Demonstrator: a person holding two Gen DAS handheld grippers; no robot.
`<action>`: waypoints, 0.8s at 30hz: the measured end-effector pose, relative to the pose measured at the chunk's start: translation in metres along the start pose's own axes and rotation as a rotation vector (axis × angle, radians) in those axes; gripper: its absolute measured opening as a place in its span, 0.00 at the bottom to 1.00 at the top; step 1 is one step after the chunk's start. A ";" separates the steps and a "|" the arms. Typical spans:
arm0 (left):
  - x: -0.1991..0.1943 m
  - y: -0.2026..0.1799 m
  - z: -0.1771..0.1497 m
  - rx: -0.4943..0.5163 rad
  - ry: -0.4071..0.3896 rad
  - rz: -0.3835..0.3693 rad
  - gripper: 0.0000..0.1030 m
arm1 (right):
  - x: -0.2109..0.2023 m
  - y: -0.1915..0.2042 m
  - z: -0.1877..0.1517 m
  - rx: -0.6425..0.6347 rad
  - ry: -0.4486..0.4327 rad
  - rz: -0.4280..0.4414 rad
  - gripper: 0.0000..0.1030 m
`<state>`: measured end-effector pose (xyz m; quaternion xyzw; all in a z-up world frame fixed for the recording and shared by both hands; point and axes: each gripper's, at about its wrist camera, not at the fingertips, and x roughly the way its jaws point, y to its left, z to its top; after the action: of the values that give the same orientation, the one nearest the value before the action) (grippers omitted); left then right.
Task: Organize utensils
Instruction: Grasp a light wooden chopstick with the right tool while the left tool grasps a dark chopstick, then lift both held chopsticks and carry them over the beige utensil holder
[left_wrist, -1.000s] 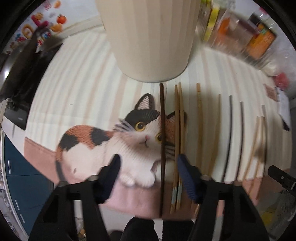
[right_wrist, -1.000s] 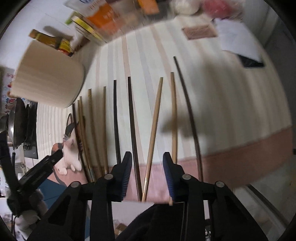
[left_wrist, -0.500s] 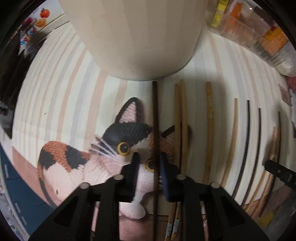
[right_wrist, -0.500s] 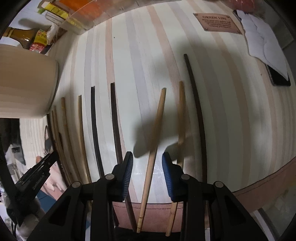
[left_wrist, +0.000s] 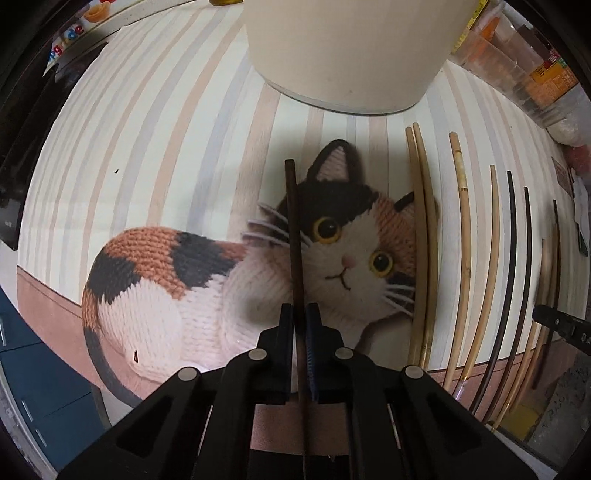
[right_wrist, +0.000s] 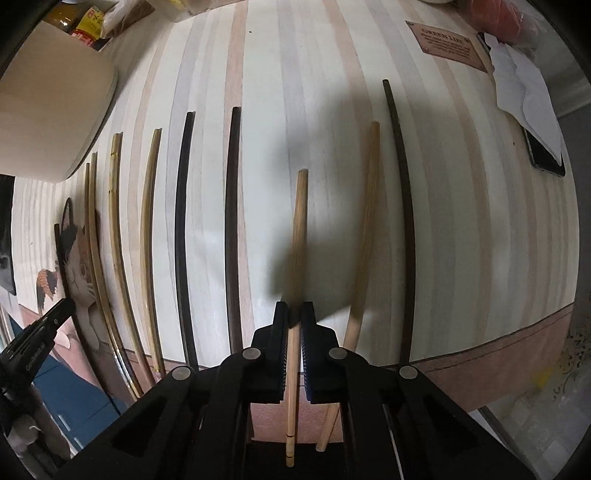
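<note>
Left tool (left_wrist: 300, 314): clamped on dark chopstick (left_wrist: 293, 229), which runs from the jaws out over the cat print (left_wrist: 347, 254) on the mat. Right tool (right_wrist: 294, 314): jaws have just been closing, now pinching light wood chopstick (right_wrist: 299, 236) near its lower third; the stick's thin end pokes back under the tool body. Both tools point down at the counter (right_wrist: 480, 258).

Step, as I read it: pick phase, one stick per tool, grabbed but looks not lifted yet (can't tell for sure). Next move prob. calls for a straight lift, then tipping each stick upright for the cream holder (left_wrist: 351, 55) at the far end of the mat. Holder's mouth not in view, so aim can't be judged.

Room: left stick has bare mat to its left; the pale pair (left_wrist: 421, 240) is well apart on its right. Right stick is tighter: second light stick (right_wrist: 364, 236) just beside, converging with it under the tool, so watch for a snag. Dark ones (right_wrist: 232, 229) further left. Mat's brown border and counter edge sit right under both tools. Phone (right_wrist: 545, 151) and papers far right, clear of the path.
</note>
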<state>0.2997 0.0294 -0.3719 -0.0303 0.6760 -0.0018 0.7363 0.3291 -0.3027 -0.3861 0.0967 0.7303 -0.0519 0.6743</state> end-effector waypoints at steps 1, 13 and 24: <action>0.000 0.002 -0.002 0.008 -0.003 0.004 0.07 | 0.000 0.003 0.002 -0.005 0.011 -0.012 0.07; 0.005 -0.041 0.038 0.029 -0.013 0.026 0.05 | 0.008 0.060 0.017 -0.062 0.036 -0.127 0.10; -0.020 -0.031 0.038 0.008 -0.090 0.029 0.03 | 0.008 0.063 0.003 -0.007 -0.034 -0.024 0.06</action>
<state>0.3366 0.0013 -0.3470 -0.0174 0.6425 0.0075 0.7661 0.3443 -0.2409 -0.3913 0.0845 0.7201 -0.0592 0.6862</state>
